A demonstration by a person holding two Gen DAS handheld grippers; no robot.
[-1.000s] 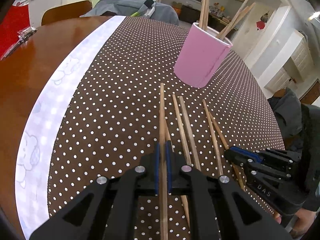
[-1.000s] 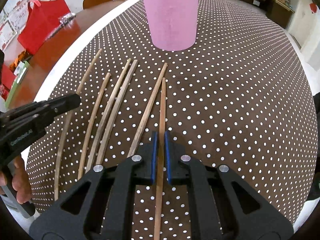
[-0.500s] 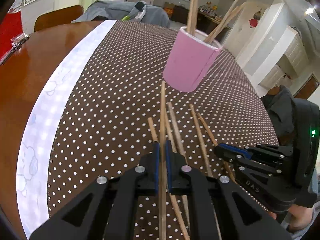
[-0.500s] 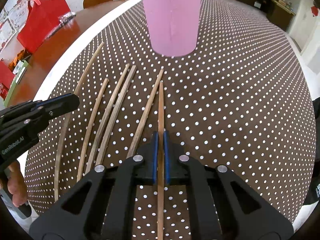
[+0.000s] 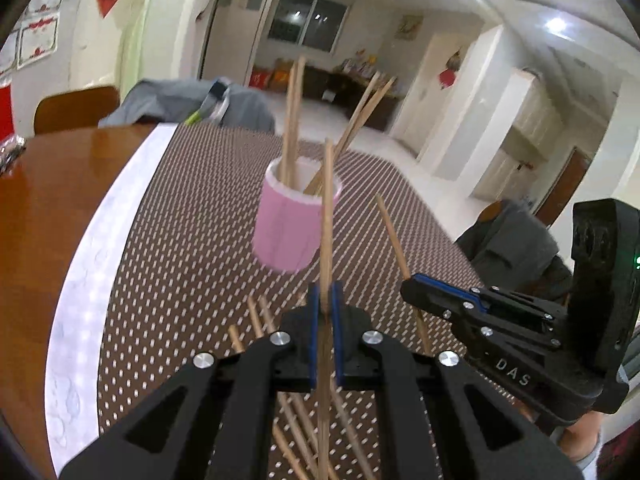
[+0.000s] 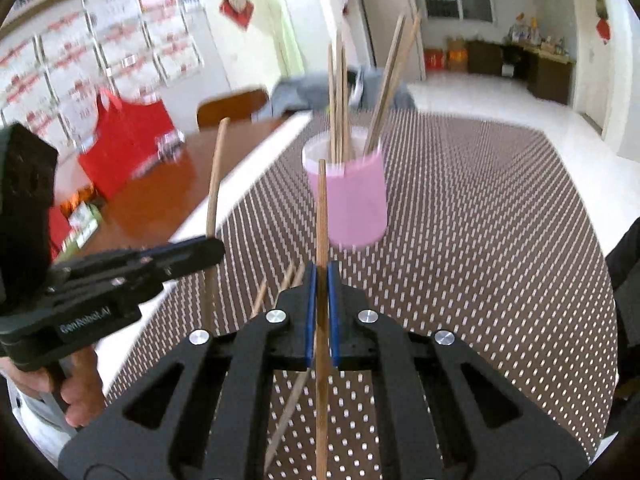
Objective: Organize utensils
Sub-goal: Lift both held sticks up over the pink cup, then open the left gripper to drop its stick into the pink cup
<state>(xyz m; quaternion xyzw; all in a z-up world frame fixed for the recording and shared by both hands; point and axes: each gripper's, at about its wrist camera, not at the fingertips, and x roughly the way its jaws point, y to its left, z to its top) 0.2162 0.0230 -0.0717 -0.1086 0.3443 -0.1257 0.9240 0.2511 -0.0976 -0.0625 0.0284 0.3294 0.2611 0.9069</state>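
This is a home, an open living and dining room. A round wooden counter (image 5: pixel 60 200) carries a brown dotted cloth (image 5: pixel 192 240), with a wooden chair (image 5: pixel 76 108) pushed up to it and a grey jacket (image 5: pixel 168 100) draped nearby. Framed certificates (image 6: pixel 120 40) cover one wall, red decorations (image 5: pixel 448 76) hang by white doors, and a low dark sideboard (image 6: pixel 512 60) stands under the window (image 5: pixel 308 20).

My left gripper (image 5: pixel 325 334) sits low in the frame's centre, blue pads pinched tight on a chopstick (image 5: pixel 327 220); my right gripper (image 6: pixel 321 316), likewise low centre, clamps its own chopstick (image 6: pixel 321 216), both tilted upward
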